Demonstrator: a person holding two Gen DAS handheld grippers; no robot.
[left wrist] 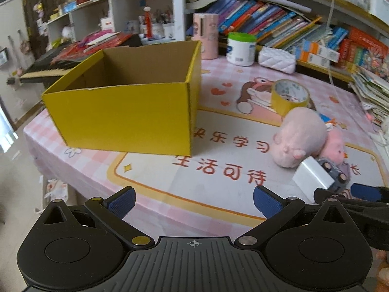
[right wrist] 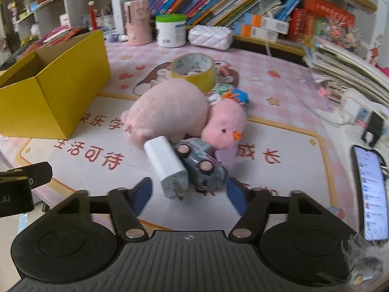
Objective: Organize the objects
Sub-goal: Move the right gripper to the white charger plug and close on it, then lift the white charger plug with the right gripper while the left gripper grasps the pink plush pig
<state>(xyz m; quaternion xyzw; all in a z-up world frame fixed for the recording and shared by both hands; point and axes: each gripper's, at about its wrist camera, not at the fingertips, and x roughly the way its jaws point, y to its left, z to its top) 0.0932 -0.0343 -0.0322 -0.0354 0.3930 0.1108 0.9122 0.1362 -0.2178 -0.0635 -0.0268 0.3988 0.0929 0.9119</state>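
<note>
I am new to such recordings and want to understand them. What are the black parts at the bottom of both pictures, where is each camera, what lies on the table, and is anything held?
No robot here: a person holds one tool in each hand, with a camera on each looking forward along its fingers. The left picture shows the left tool, open over bare tablecloth. The right picture shows the right tool, open, holding nothing; a white charger and a toy car lie just ahead of its fingers. On the table are also a yellow box, two pink plush toys and a tape roll.
</note>
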